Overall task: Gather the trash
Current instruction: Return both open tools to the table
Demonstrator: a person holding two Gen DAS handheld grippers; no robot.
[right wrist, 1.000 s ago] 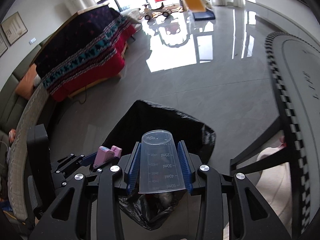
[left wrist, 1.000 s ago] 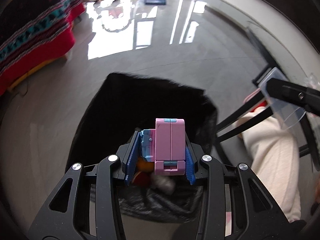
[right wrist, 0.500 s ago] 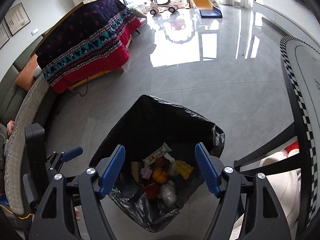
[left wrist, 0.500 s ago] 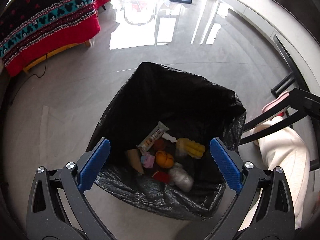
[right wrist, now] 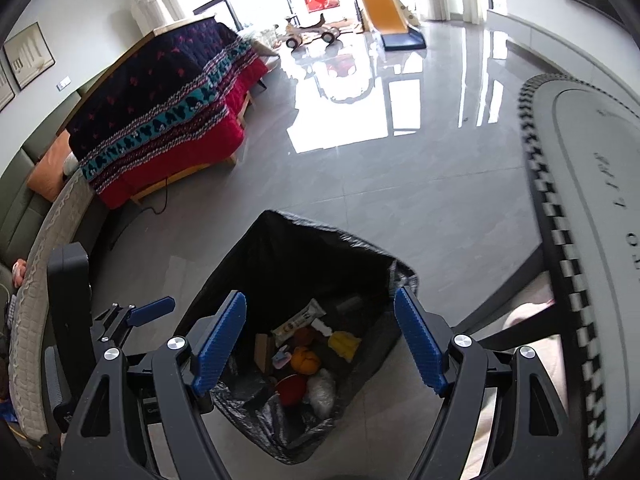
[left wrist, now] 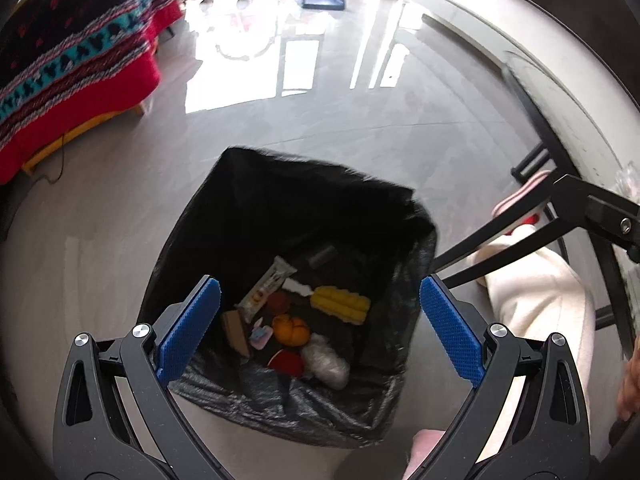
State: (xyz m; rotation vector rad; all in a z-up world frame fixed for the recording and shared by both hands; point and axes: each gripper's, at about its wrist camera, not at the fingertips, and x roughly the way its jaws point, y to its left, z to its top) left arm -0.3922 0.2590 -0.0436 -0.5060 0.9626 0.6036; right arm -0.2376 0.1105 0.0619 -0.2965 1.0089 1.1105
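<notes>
A black trash bag (left wrist: 260, 200) stands open on the grey floor; it also shows in the right wrist view (right wrist: 296, 248). Inside lie several pieces of trash: a snack wrapper (left wrist: 266, 288), a yellow corn-like piece (left wrist: 340, 304), an orange ball (left wrist: 290, 330), a small pink item (left wrist: 261, 334), a red piece (left wrist: 286, 362) and a white wad (left wrist: 324, 364). My left gripper (left wrist: 318, 320) is open and empty above the bag. My right gripper (right wrist: 318, 340) is open and empty above the bag too, with the left gripper (right wrist: 148, 312) beside it.
A bed with a dark and red patterned blanket (right wrist: 160, 120) stands at the left. A round table with a checked edge (right wrist: 560, 208) and black chair legs (left wrist: 500, 224) are at the right. A person's cream trouser leg (left wrist: 540, 300) is beside the bag.
One second ago my left gripper held a pink block and my right held a clear measuring cup. Both opened and the items dropped into the bag. Both grippers stay open above it.
</notes>
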